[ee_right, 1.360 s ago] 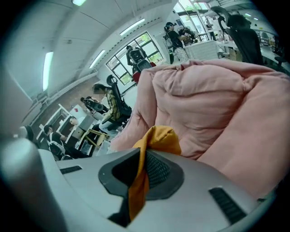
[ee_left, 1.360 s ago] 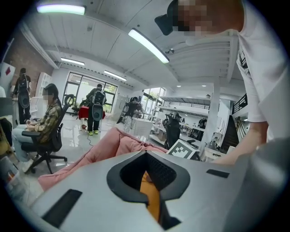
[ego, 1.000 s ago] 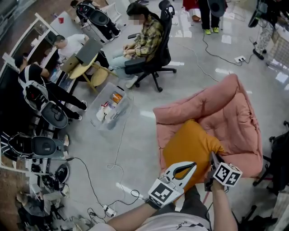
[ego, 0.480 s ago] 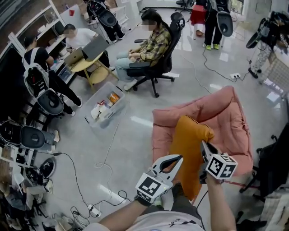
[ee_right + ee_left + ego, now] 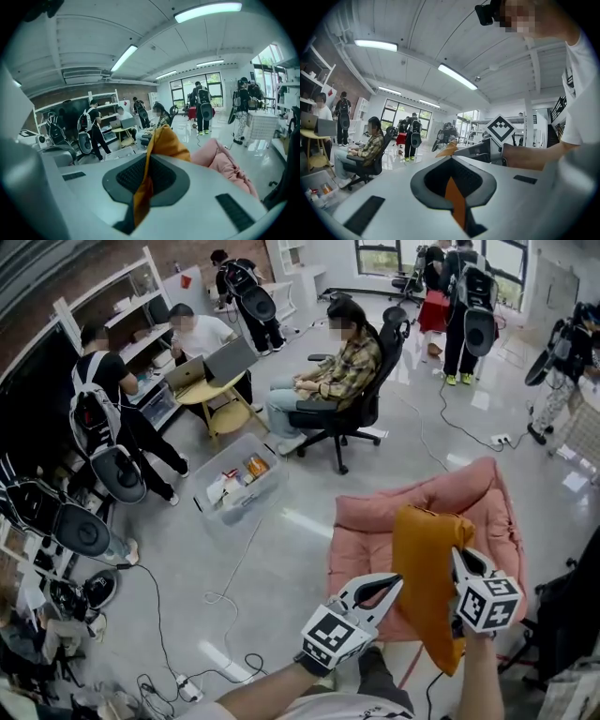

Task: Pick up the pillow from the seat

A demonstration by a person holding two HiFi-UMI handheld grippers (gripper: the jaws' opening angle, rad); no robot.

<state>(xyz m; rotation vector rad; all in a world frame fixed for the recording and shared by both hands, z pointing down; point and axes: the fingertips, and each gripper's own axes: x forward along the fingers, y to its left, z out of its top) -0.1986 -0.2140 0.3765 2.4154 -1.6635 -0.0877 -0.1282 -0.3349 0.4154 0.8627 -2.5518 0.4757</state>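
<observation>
Head view looks down on my two grippers near the bottom of the picture, at about 5 o'clock. Both of them hold the orange pillow, which hangs upright like a flag, with one corner up at 12 o'clock and its bottom end drooping to 6 o'clock. My left gripper bites the pillow's edge on its 9 o'clock side. My right gripper bites the edge on its 3 o'clock side. In the left gripper view the jaws are squeezed tight on a thin strip of the orange cloth. In the right gripper view the jaws are pinched tight too, with a fold of the same cloth caught between them and puffing out past the tips. The pink seat sits behind and under the pillow, and the pillow looks clear of its cushion. A person sits on a black office chair at 11 o'clock from the seat, well apart. A clear box lies on the floor at 9 o'clock from the seat.
</observation>
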